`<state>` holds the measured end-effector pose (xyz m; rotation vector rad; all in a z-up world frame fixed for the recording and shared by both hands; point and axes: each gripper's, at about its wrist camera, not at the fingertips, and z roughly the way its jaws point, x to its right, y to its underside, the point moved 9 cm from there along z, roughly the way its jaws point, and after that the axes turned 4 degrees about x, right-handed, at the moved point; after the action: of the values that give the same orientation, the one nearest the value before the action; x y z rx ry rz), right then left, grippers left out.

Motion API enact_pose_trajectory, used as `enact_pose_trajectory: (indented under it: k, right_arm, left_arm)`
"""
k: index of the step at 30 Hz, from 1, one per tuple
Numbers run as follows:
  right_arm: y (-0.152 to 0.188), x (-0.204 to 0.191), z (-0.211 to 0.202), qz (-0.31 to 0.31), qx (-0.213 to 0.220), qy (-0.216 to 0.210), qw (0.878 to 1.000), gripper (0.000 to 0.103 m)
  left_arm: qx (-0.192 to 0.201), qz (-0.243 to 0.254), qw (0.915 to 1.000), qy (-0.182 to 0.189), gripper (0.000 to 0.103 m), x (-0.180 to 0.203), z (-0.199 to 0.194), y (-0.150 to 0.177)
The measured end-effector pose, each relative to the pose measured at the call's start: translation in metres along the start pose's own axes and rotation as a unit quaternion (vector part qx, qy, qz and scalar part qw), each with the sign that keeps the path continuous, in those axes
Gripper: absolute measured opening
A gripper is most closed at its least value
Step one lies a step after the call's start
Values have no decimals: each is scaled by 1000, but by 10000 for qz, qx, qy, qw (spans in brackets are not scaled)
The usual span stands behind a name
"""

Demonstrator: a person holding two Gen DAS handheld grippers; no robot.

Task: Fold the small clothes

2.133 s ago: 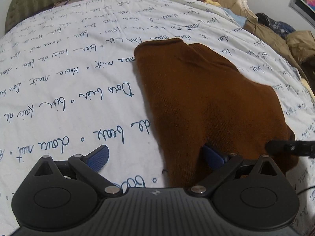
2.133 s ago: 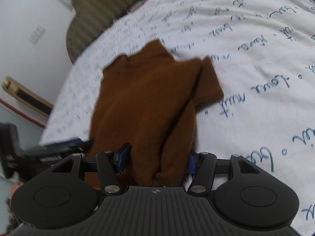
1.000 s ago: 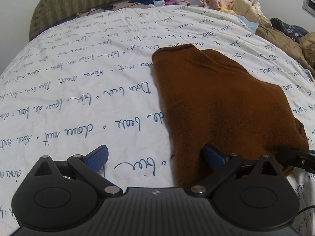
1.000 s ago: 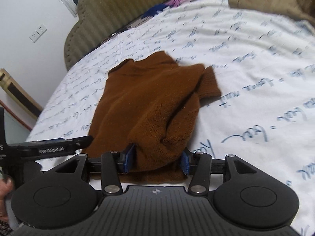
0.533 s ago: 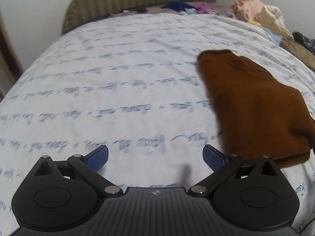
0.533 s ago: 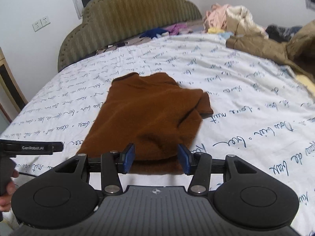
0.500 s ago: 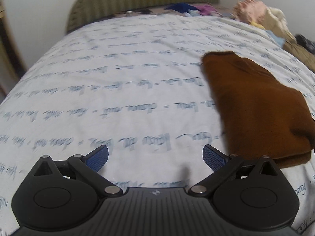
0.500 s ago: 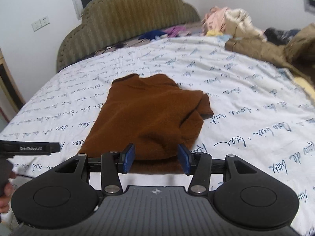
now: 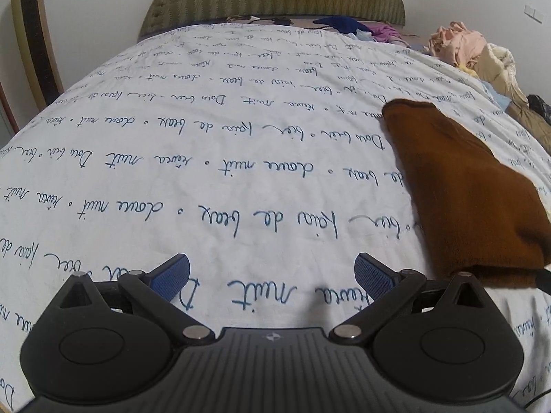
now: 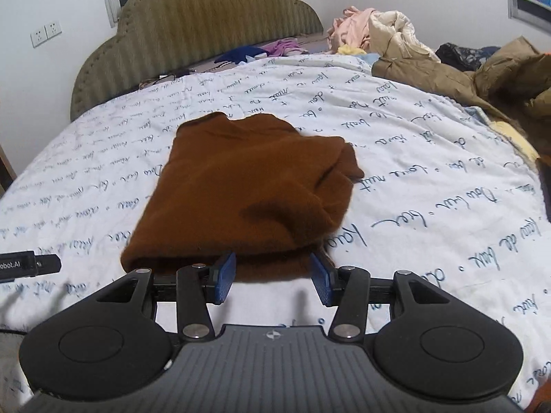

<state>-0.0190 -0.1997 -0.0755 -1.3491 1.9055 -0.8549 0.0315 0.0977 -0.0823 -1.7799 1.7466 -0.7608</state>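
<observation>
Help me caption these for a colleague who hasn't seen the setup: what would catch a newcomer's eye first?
The brown sweater, folded on the white quilt covered in blue handwriting, stands out most. The right gripper sits open at its near edge; the left gripper is open over bare quilt beside it. Loose clothes pile up far right.

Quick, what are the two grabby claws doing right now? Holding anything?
Left gripper: open, holding nothing, above the bedsheet.
Right gripper: open, its blue pads at the near edge of the brown sweater, not gripping it.
</observation>
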Motion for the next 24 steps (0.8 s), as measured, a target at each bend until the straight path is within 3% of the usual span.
enact_pose_trajectory:
  k: [17, 24]
  right_arm:
    - [6, 16, -2, 30, 33, 83, 10000, 50]
    - [5, 17, -1, -1, 54, 117, 9999, 59]
  left_arm:
    - [116, 184, 9998, -12, 103, 9, -5, 4]
    - [0, 81, 10000, 44, 103, 8, -1, 5]
